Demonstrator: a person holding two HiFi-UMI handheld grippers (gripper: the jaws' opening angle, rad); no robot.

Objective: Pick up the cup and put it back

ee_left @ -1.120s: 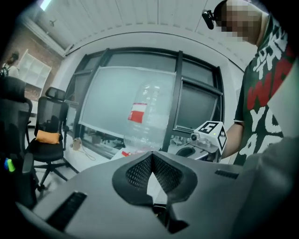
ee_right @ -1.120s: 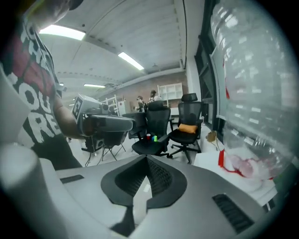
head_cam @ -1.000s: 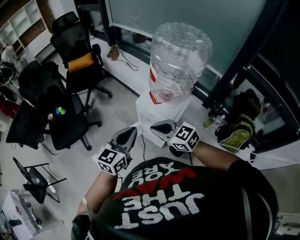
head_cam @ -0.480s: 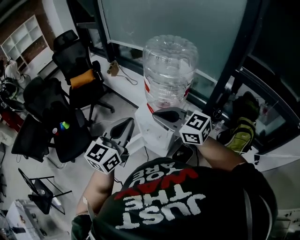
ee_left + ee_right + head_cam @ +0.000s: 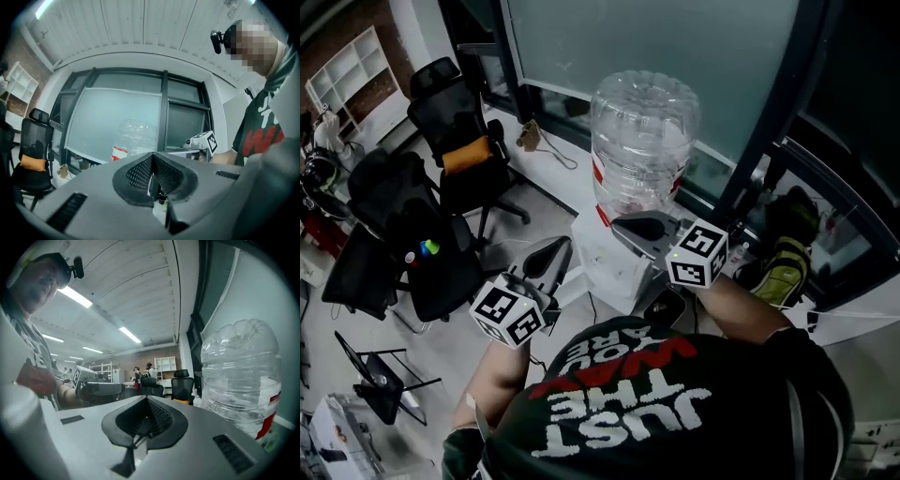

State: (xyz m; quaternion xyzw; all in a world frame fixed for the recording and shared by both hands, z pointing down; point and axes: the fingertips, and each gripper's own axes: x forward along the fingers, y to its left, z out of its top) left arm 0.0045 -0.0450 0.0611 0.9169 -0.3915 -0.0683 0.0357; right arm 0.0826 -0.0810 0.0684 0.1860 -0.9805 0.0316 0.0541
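No cup shows in any view. A white water dispenser (image 5: 602, 255) carries a large clear bottle (image 5: 642, 141) with a red label. My right gripper (image 5: 626, 225) is held up in front of the bottle's base, shut, with nothing between its fingers. My left gripper (image 5: 553, 251) hovers lower and to the left of the dispenser, also shut and empty. In the left gripper view the jaws (image 5: 152, 159) meet in line with the bottle (image 5: 133, 140). The right gripper view has the bottle (image 5: 241, 376) close on the right of the closed jaws (image 5: 146, 401).
Black office chairs (image 5: 459, 150) stand on the grey floor at the left, one with an orange cushion. A dark bag with yellow trim (image 5: 783, 258) lies right of the dispenser by the window frame. White shelves (image 5: 347, 66) are at the far left.
Both grippers have risen. The right one came up from the dispenser's front to the level of the bottle's base. Both stayed shut.
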